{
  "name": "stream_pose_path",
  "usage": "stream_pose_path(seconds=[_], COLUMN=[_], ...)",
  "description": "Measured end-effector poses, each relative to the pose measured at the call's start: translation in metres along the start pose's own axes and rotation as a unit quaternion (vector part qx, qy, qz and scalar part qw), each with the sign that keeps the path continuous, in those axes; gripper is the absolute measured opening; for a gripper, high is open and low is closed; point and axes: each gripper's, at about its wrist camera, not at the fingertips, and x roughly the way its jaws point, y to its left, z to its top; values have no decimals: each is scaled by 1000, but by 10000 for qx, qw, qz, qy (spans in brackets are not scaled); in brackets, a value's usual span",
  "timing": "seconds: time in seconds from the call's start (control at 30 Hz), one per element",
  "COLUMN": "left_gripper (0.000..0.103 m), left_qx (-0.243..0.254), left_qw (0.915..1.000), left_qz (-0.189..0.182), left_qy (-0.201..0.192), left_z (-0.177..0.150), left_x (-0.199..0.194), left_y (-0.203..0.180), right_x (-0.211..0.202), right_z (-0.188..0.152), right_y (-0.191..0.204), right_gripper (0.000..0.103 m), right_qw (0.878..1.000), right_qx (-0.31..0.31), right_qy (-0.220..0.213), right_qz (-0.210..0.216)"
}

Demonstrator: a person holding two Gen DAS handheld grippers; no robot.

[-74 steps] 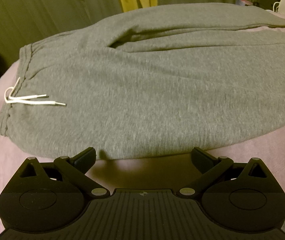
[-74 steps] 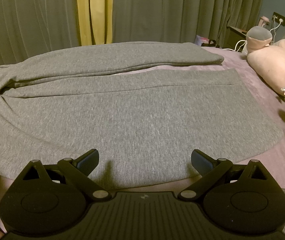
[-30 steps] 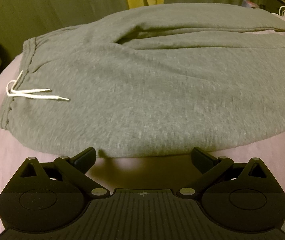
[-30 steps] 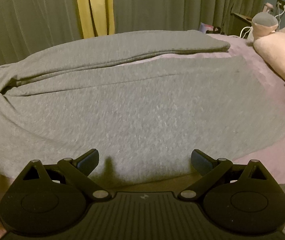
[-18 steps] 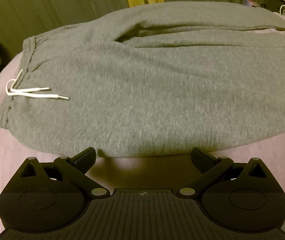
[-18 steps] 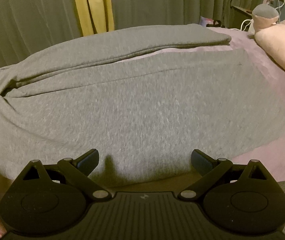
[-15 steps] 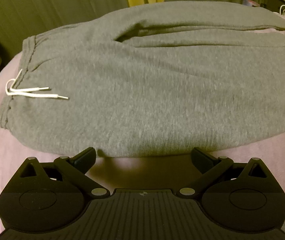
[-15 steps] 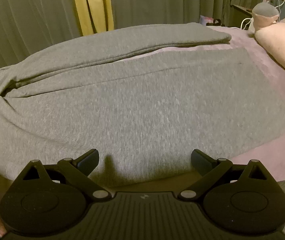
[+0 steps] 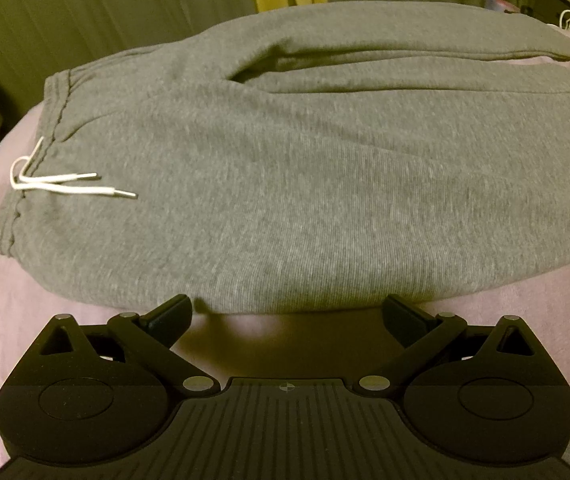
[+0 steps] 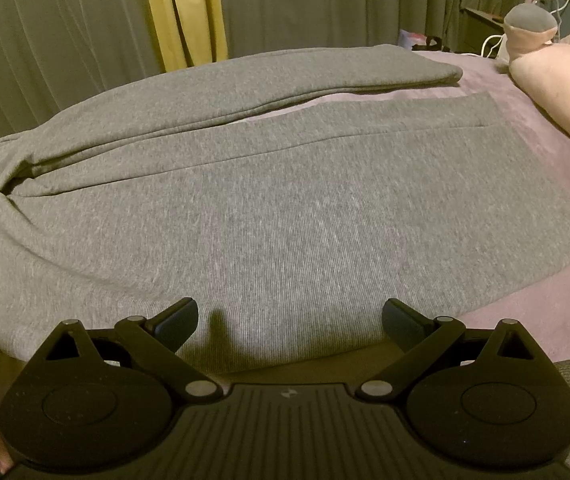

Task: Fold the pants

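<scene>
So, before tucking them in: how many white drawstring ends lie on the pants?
2: both white metal-tipped drawstring ends lie side by side on the grey sweatpants, beside the waistband.

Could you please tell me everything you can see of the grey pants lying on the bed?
The grey pants are soft, heathered knit, like sweatpants. They lie flat and unfolded on the mauve bed cover, waist to the left, both legs stretching right and slightly parted. The gathered waistband carries a white drawstring with metal-looking tips, resting on the fabric. Neither hand-held gripper touches them; both sit open at the near edge.
</scene>
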Motion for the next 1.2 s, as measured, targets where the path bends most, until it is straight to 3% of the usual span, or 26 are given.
stream_pose_path(seconds=[0.47, 0.53, 0.7, 0.83, 0.9, 1.0, 1.03, 1.07, 1.13, 1.2], left_gripper=[103, 103, 103, 103, 103, 103, 103, 103, 103, 103], left_qx=[-19, -60, -515, -1079, -1494, -2064, -2138, -2159, -2024, -1737], left_qw=[10000, 10000, 9980, 9922, 9866, 9743, 9715, 9700, 9691, 9662], left_qz=[-8, 37, 250, 420, 462, 643, 756, 876, 1194, 1659], left_qy=[8, -4, -281, -451, -465, -630, -690, -694, -752, -931], left_z=[0, 1, 16, 44, 59, 69, 69, 68, 68, 67], left_x=[0, -1, -10, -9, -2, 13, 19, 25, 32, 36], left_y=[0, 0, 5, 12, 17, 26, 27, 28, 30, 26], right_x=[1, 2, 6, -3, -12, -13, -4, 13, 60, 113], right_z=[2, 4, 31, 84, 120, 166, 183, 203, 243, 275], right_y=[-3, -6, -31, -39, -35, -28, -26, -24, -23, -28], right_gripper=[99, 99, 99, 99, 99, 99, 99, 99, 99, 99], right_qw=[9999, 9995, 9902, 9958, 9946, 9795, 9754, 9772, 9904, 9900], right_qx=[51, 119, 710, 550, 331, 296, 348, 329, 508, 1090], right_qy=[51, 148, 425, -263, -881, -1993, -2175, -2089, -1159, -436], right_qz=[118, 258, 1126, 690, 432, 17, 0, 188, 558, 784])
